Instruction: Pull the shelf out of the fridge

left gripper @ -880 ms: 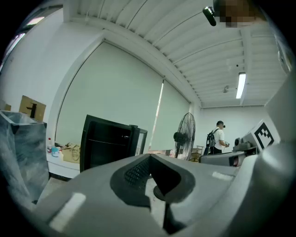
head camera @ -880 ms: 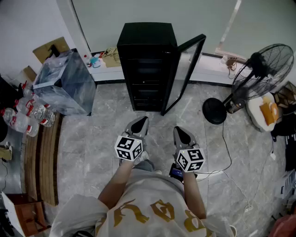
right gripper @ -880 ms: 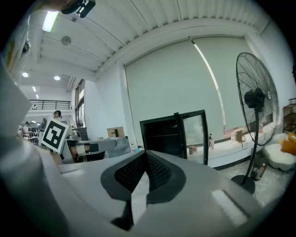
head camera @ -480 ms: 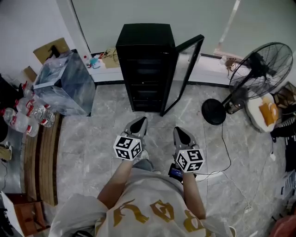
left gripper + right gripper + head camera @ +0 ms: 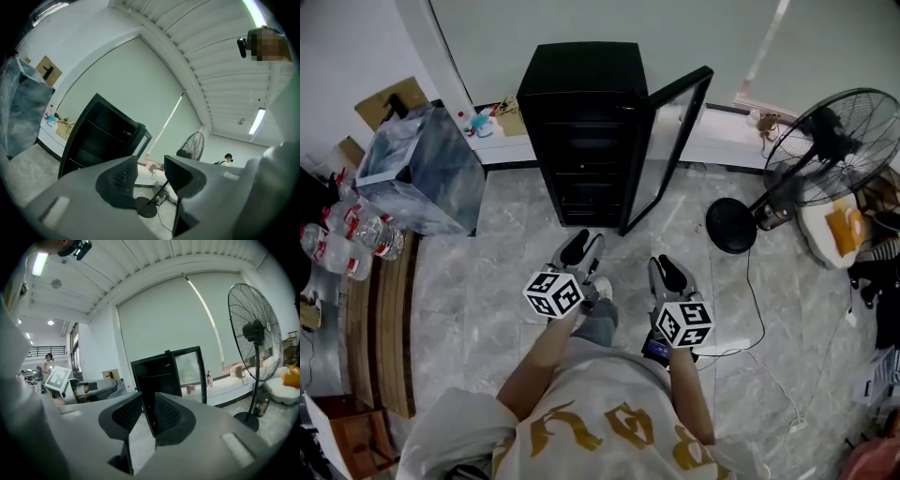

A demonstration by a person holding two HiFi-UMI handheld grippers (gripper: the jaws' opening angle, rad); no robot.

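Facing the open fridge [image 5: 581, 70], the left gripper [image 5: 579, 248] and right gripper [image 5: 667, 274] were held well short of it, likely poised for the reach. Left fingers were spread, right fingers barely parted, both empty. The shelf [image 5: 586, 174] was seen inside the fridge, lying flat, long axis crosswise, front edge toward the person.

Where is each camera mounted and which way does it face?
Head view: person's head, steeply down at open fridge and fan; forearms, left gripper, right gripper show.
Left gripper view: on left gripper, tilted up past parted jaws toward fridge, fan.
Right gripper view: on right gripper, facing fridge between narrowly parted jaws; left gripper at left.
Shared: all show fridge and fan.
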